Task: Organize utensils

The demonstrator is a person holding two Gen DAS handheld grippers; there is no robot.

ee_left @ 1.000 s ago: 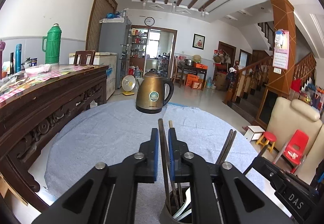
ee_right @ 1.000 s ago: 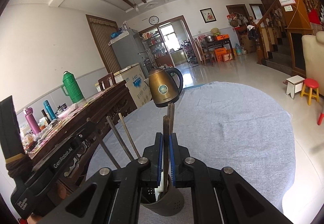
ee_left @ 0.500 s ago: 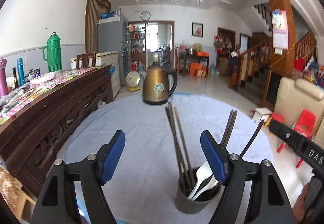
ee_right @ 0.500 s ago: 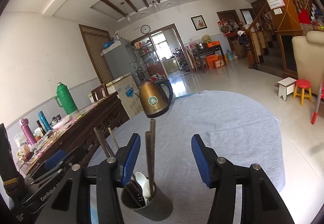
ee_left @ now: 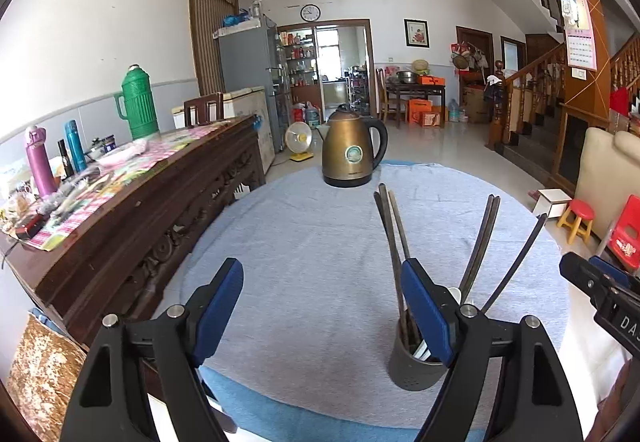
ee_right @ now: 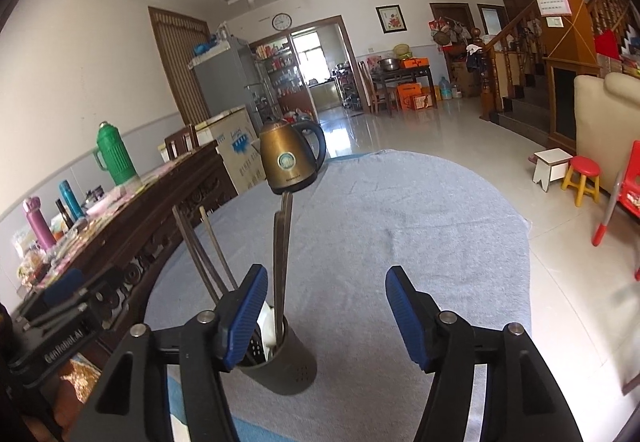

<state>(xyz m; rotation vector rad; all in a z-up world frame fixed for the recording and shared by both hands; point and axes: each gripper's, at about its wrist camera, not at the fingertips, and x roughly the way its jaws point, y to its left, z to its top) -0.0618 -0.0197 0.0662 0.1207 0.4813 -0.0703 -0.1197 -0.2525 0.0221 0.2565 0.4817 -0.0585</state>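
Chopsticks [ee_left: 394, 242] stand fanned out in a dark grey utensil holder [ee_left: 412, 366] at the lower right of the left wrist frame, on the round desk [ee_left: 312, 234] covered with a blue-grey cloth. White spoons [ee_right: 266, 322] sit in the same holder, low and left of centre in the right wrist frame. Left claw [ee_left: 322, 306] is spread wide, its jaws having just been opening, with nothing between them; the holder lies behind its right finger. Right claw [ee_right: 326, 312] is likewise spread, jaws just opened, empty, the holder behind its left finger. A bronze kettle [ee_left: 352, 150] stands at the desk's far edge, upper centre.
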